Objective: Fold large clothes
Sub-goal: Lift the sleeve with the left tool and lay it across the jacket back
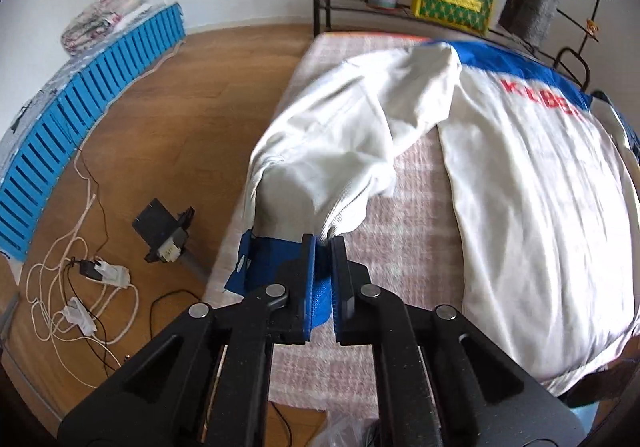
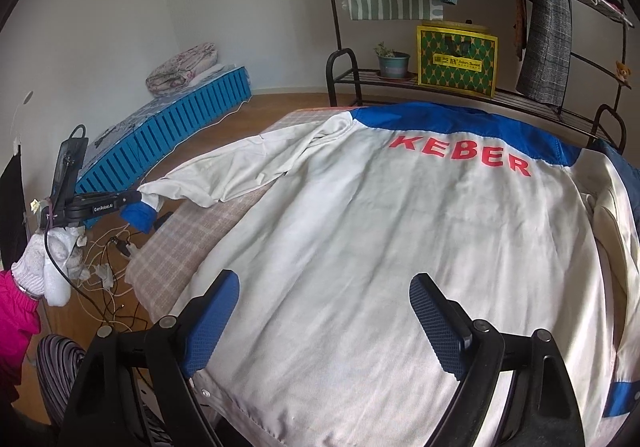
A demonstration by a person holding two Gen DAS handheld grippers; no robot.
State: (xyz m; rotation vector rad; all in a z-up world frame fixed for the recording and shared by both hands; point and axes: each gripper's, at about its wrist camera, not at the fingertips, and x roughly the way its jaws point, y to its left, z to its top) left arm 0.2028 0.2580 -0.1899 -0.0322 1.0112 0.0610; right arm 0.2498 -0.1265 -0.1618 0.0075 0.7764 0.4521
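A white jacket (image 2: pixel 380 247) with a blue yoke and red "KEBER" lettering lies back-up on a checked table (image 2: pixel 188 243). It also shows in the left wrist view (image 1: pixel 532 207). My left gripper (image 1: pixel 322 247) is shut on the blue cuff (image 1: pixel 272 259) of the left sleeve (image 1: pixel 344 135) and holds it up at the table's left edge. From the right wrist view I see the left gripper (image 2: pixel 136 199) at that cuff (image 2: pixel 140 217). My right gripper (image 2: pixel 324 303) is open and empty just above the jacket's lower back, near the hem.
Cables and chargers (image 1: pixel 88 279) lie on the wood floor left of the table. A blue slatted platform (image 1: pixel 80 103) with bedding runs along the wall. A black rack (image 2: pixel 440 87) behind the table holds a plant pot, a yellow bag and hanging clothes.
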